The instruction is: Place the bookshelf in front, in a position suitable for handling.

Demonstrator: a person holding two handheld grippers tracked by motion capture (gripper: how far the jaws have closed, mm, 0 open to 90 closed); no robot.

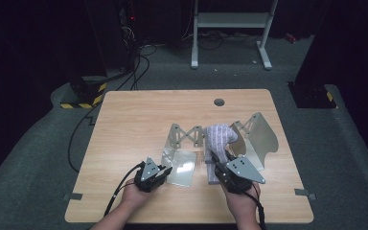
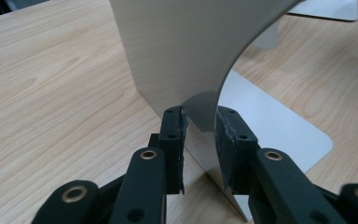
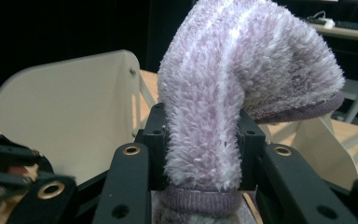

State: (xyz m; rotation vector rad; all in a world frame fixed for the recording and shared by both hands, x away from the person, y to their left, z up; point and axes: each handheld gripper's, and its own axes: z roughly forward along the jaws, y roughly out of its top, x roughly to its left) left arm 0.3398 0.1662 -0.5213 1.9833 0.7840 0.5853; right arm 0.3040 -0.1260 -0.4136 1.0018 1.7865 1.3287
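Note:
A fuzzy lilac sock (image 1: 220, 136) (image 3: 242, 60) is pulled over an upright foot-shaped metal form near the table's middle. My right gripper (image 1: 216, 162) (image 3: 200, 135) is shut on the sock's leg just above its darker cuff. To the left stands a bare metal form (image 1: 179, 167) (image 2: 182, 46) on its flat base plate (image 2: 279, 126). My left gripper (image 1: 167, 170) (image 2: 199, 126) straddles the foot of this form's upright sheet, its pads close against the metal on both sides.
Another bare foot-shaped form (image 1: 256, 136) (image 3: 70, 112) stands right of the sock, and a metal lattice bracket (image 1: 187, 136) behind the left one. The wooden table (image 1: 139, 120) has a cable hole (image 1: 219, 102). Cables (image 1: 134, 72) and a white frame (image 1: 230, 24) lie on the floor beyond.

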